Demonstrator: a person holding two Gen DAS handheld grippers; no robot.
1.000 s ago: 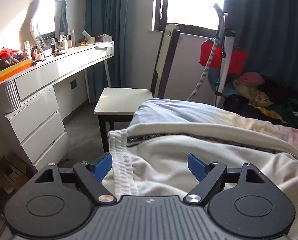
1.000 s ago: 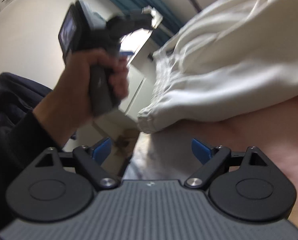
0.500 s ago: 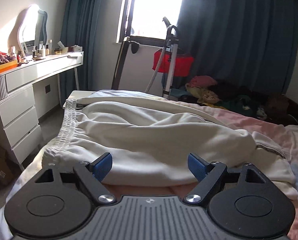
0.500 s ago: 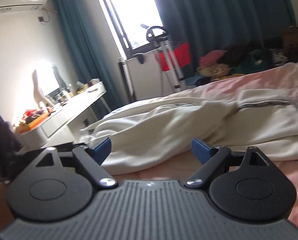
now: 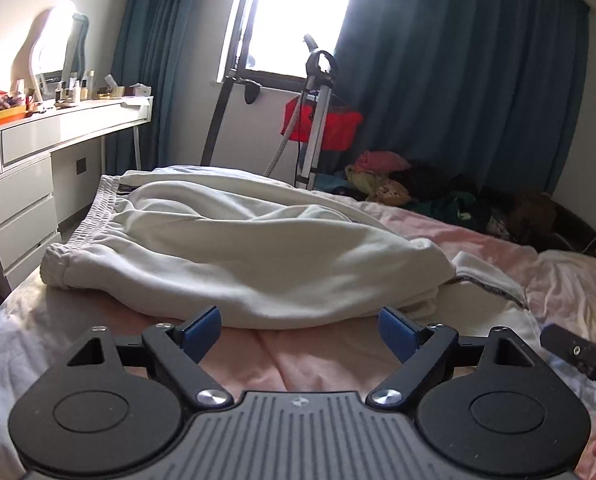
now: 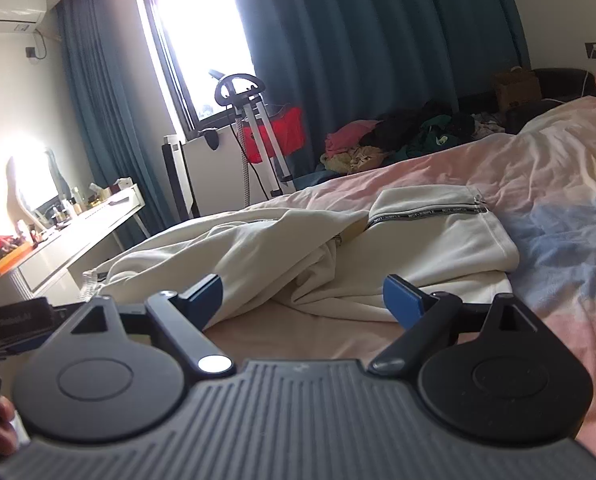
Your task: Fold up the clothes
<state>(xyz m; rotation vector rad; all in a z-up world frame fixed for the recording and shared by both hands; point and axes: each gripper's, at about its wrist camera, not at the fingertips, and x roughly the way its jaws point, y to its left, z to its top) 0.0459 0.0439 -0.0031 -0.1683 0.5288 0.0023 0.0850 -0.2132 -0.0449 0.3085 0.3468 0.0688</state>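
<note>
Cream-white sweatpants (image 5: pixel 234 248) lie folded over on the pink bed sheet (image 5: pixel 338 352), waistband at the left, a zippered cuff at the right. They also show in the right wrist view (image 6: pixel 338 248), with a black lettered stripe along one leg. My left gripper (image 5: pixel 300 326) is open and empty, just short of the pants' near edge. My right gripper (image 6: pixel 302 300) is open and empty, close to the pants' near edge. Part of the right gripper shows at the edge of the left wrist view (image 5: pixel 582 356).
A white dresser (image 5: pixel 38 160) with cosmetics and a mirror stands left of the bed. A garment steamer stand (image 5: pixel 318 120) with a red bag stands by the window. A pile of clothes (image 5: pixel 418 188) lies at the bed's far side before dark curtains.
Both grippers have pulled back from the pants and levelled out. The left one moved from over the waistband to the near side of the bed; the right one swung round from the left.
</note>
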